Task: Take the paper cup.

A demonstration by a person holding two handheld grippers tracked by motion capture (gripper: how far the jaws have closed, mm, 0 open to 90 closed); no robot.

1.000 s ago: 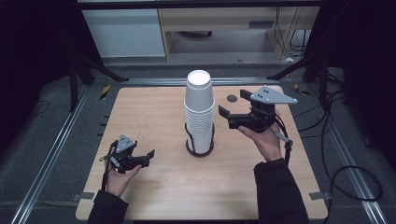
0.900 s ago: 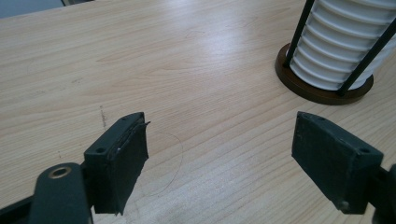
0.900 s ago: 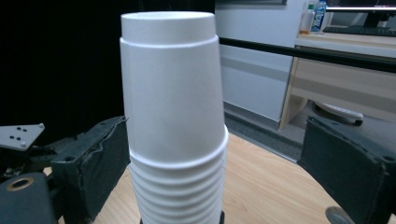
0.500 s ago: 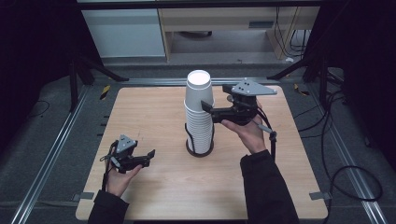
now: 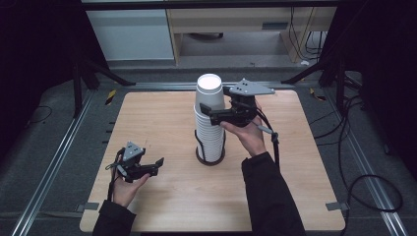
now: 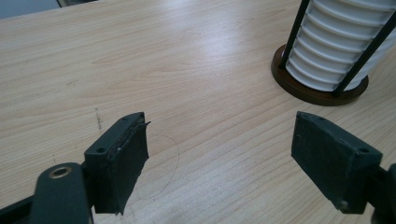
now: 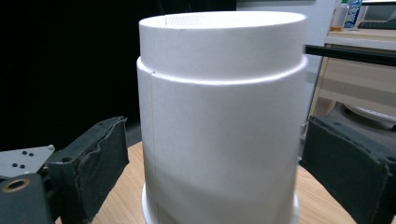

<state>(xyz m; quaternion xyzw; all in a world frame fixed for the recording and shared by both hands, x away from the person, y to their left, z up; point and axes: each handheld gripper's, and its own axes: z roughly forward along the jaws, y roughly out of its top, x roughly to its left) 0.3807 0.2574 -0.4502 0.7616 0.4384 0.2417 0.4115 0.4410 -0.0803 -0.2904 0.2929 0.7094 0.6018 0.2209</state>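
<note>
A tall stack of upturned white cups [image 5: 209, 132] stands mid-table in a holder with thin black rods and a round brown base [image 5: 210, 158]. My right gripper [image 5: 212, 114] is level with the upper cups, open, its jaws on either side of the top cup [image 7: 219, 116]; a narrow gap shows at the left pad [image 7: 93, 163]. My left gripper [image 5: 156, 164] rests low at the table's front left, open with nothing between its jaws [image 6: 224, 154]. The left gripper view shows the holder's base [image 6: 322, 91] and the lower cups [image 6: 341, 42] ahead to the right.
The wooden table [image 5: 162, 118] lies bare around the stack. Metal rails run along its left and right sides, with cables on the floor at the right. Pale cabinets stand beyond the far edge.
My right gripper has moved left across the table to the cup stack, and its jaws now straddle the top cup. The left gripper has stayed put.
</note>
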